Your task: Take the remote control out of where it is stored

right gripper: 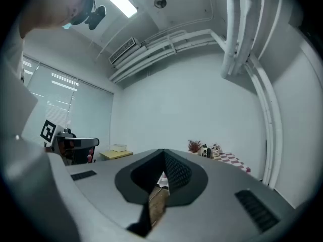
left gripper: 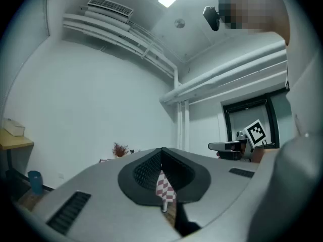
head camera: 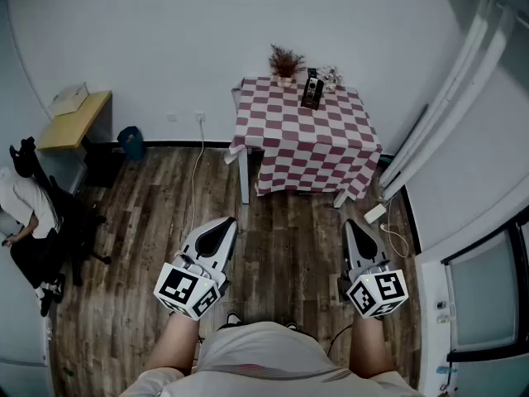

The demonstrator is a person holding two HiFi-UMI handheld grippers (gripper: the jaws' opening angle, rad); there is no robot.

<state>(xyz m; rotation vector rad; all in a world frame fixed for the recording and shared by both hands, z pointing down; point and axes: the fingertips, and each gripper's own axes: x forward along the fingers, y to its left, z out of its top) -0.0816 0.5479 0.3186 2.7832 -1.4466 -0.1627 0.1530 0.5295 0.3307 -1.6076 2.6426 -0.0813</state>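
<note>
Fingers (left gripper: 146,171) of left gripper (head camera: 228,222) and right gripper (head camera: 352,223) clenched, empty; remote perhaps inside distant dark holder (head camera: 312,89).

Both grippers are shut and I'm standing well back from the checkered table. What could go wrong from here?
1. A white cable lies across the floor on the way to the table, and an adapter with its cord sits by the table's right leg: tripping or snagging is possible.
2. The black holder stands near the back, close to the plant and small ornaments; a reach might topple them.
</note>
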